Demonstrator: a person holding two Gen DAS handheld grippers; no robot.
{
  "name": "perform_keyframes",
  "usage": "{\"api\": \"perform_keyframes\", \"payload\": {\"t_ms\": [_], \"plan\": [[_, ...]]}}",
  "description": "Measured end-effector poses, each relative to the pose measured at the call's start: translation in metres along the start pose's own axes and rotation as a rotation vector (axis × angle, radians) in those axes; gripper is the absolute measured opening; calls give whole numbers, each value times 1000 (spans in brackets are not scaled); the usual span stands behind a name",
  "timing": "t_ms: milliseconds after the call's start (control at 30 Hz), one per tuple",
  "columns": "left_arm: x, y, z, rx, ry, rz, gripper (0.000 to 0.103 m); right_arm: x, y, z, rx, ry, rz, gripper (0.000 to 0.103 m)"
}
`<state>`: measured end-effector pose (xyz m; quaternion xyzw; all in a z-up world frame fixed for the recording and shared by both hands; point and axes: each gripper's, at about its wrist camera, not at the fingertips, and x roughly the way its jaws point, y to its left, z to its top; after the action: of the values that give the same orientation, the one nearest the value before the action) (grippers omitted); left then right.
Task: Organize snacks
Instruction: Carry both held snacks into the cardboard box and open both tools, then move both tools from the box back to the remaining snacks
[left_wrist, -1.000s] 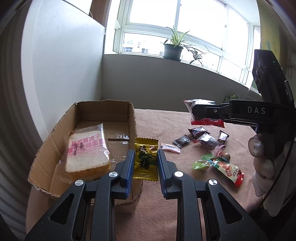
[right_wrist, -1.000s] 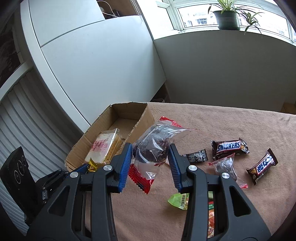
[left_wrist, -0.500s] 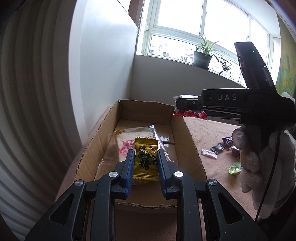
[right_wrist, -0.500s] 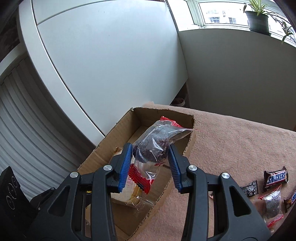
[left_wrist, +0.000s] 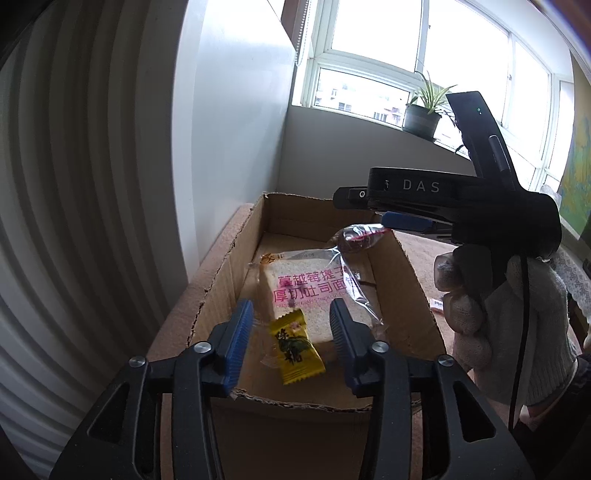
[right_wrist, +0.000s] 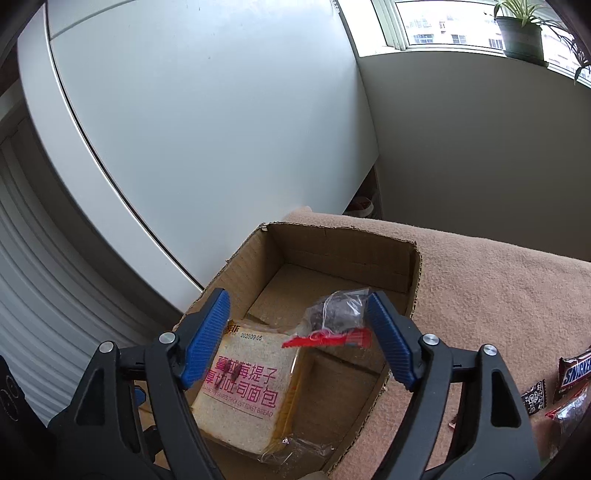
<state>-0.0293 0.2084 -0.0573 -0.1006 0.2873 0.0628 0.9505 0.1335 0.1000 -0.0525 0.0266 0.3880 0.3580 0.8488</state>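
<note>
An open cardboard box (left_wrist: 413, 280) (right_wrist: 413, 273) stands on the tan cloth. A wrapped toast slice (left_wrist: 314, 295) (right_wrist: 251, 387) lies inside. My left gripper (left_wrist: 291, 332) is open over the box's near end, and a yellow candy packet (left_wrist: 297, 347) sits loose between its fingers, over the toast. My right gripper (right_wrist: 299, 336) is open over the box; it also shows from the side in the left wrist view (left_wrist: 402, 219). A clear bag of dark snacks with a red edge (right_wrist: 336, 319) (left_wrist: 356, 240) is loose between its fingers, above the box floor.
Several snacks lie on the cloth (right_wrist: 498, 280) to the right of the box: a Snickers bar (right_wrist: 574, 373), a small black packet (right_wrist: 533, 397). A white cabinet (right_wrist: 207, 122) stands behind the box. A potted plant (left_wrist: 423, 118) sits on the windowsill.
Both grippers have opened over the box. The yellow packet and the clear bag are released and drop inside. Both grippers moved further left over the box.
</note>
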Motion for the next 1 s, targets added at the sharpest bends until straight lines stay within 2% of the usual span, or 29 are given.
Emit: {"api": "perform_keyframes", "payload": {"t_ms": [33,167,333,467,700,1000], "plan": [[-2,1,1,-2,-9,0,58,-3,-1,0,-1,-5,-3,79],[-4,0,2,-6,-18,-1,58,-15,-6,2,4,-26,-11,88],[-6,-8,3,3,-21,-14,58,-36,-11,1,-5,-46,-25,89],[-9,-17,2,11,-22,-24,58,-56,-17,0,-24,-63,-54,95],[-9,-41,3,35,-20,-57,58,-101,-44,-12,-51,-63,-113,96],[-4,-85,4,81,-1,-115,58,-165,-103,-37,-14,-81,-205,96]]}}
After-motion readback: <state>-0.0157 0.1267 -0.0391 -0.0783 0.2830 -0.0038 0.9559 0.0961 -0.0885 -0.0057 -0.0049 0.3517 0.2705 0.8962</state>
